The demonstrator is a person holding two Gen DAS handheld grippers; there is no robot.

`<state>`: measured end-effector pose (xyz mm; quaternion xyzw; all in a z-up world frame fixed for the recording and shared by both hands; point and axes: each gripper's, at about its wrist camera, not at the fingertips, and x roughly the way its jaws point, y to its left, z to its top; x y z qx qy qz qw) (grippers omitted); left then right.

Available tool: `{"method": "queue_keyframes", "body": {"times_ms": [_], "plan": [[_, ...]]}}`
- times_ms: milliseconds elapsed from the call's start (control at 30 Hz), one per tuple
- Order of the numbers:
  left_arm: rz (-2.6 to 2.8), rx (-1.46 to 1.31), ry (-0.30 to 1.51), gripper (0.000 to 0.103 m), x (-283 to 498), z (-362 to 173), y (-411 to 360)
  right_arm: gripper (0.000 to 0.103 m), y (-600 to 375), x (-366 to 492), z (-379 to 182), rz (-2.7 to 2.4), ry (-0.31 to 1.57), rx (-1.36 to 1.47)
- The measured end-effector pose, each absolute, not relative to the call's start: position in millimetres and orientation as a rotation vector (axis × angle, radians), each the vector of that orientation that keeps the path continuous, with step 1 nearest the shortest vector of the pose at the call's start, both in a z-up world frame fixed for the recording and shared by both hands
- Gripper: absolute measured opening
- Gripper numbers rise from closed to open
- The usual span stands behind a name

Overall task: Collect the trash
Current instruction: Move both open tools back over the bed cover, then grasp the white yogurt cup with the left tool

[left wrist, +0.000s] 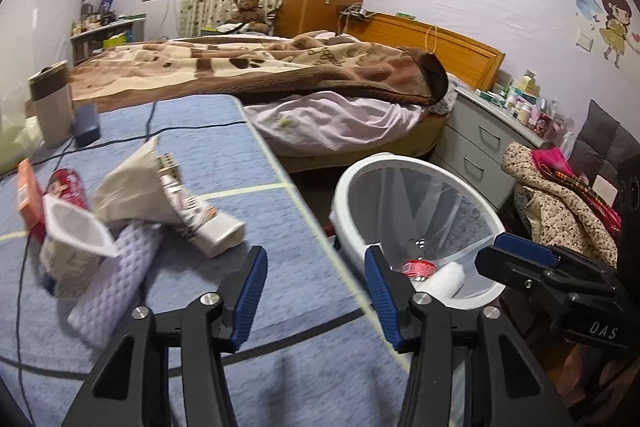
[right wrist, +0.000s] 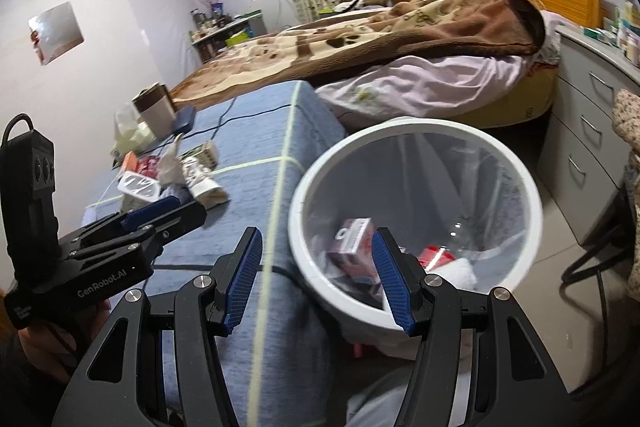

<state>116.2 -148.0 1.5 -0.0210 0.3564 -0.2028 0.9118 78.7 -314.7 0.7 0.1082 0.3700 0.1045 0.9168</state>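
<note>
- At table edge, both my grippers, left (left wrist: 316, 291) & right (right wrist: 318, 277), gape, nothing held.
- Trash pile (left wrist: 132, 203) on table (left wrist: 256, 163), left of bin (right wrist: 416, 131).
- Next: reach left, nip carton (left wrist: 204, 223) mid-body, w/o dragging cloth (left wrist: 116, 275).

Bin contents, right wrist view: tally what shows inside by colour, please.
Pink box: 1
Red wrapper: 1
White roll: 1
Total: 3 showing in the white bin; anything underneath is hidden.
</note>
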Motion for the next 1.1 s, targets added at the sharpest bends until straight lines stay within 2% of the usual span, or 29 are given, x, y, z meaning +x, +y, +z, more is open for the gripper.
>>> {"method": "queue_keyframes", "body": {"times_ms": [1100], "plan": [[-0.141,-0.127,0.734,0.046,95,-3,-23,0.058,-246,90,4,0.419,0.809,0.138]]}}
